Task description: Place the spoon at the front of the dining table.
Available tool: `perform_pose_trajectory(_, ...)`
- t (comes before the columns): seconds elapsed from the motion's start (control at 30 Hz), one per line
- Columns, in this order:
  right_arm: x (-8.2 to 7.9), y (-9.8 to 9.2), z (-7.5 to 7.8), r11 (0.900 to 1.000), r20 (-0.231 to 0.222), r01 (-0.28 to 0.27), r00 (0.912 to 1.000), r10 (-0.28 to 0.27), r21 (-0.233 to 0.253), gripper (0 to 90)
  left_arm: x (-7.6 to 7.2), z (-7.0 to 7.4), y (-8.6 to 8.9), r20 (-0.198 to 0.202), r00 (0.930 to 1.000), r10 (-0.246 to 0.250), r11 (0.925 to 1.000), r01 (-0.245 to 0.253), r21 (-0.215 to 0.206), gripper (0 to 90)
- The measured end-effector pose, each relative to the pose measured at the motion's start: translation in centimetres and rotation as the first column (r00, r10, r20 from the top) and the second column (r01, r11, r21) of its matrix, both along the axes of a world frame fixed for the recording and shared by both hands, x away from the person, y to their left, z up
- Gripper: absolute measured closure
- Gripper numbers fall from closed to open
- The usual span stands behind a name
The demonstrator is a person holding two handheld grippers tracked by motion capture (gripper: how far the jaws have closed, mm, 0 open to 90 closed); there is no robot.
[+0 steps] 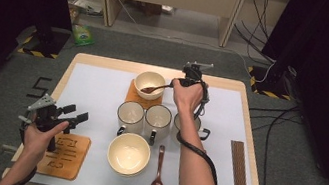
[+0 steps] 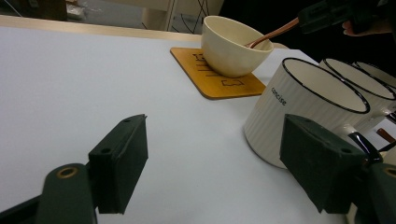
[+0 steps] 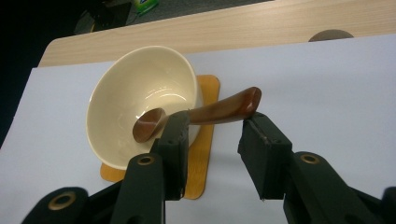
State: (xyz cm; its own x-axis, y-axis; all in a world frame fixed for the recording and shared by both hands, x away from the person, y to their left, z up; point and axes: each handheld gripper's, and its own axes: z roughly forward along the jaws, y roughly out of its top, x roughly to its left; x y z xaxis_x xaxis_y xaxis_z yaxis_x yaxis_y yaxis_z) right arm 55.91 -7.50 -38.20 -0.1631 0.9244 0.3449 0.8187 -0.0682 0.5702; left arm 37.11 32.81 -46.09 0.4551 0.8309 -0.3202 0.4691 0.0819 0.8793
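Note:
A cream bowl (image 1: 149, 84) stands on a wooden coaster (image 1: 133, 98) at the far middle of the table. A brown spoon (image 3: 219, 111) lies with its head in the bowl (image 3: 121, 102) and its handle over the rim. My right gripper (image 3: 217, 128) is open, its jaws on either side of the handle's end; in the high view the right gripper (image 1: 176, 84) sits just right of the bowl. My left gripper (image 1: 76, 114) is open and empty above the table's front left, pointing toward the nearest mug (image 2: 299, 107).
Three white mugs (image 1: 130, 116) stand in a row mid-table, the right one partly behind my forearm. A second cream bowl (image 1: 129, 153) and a second brown spoon (image 1: 158, 180) lie near the front. A wooden coaster (image 1: 66, 154) is front left, dark chopsticks (image 1: 239, 176) at the right.

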Motion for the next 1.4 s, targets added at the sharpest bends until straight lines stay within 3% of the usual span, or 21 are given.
perform_pose_trajectory(0.47,-0.6,-0.9,0.6,0.999,-0.011,-0.025,0.9996,0.026,0.021,60.0,0.0,-0.2,-0.2,-0.004,1.0000,-0.003,1.0000,0.003,0.002,23.0)
perform_pose_trajectory(1.4,-2.0,-2.0,1.8,0.998,0.003,-0.059,0.9982,0.059,-0.017,58.2,0.0,-0.1,-0.3,0.002,1.0000,-0.003,1.0000,0.003,0.008,23.0)
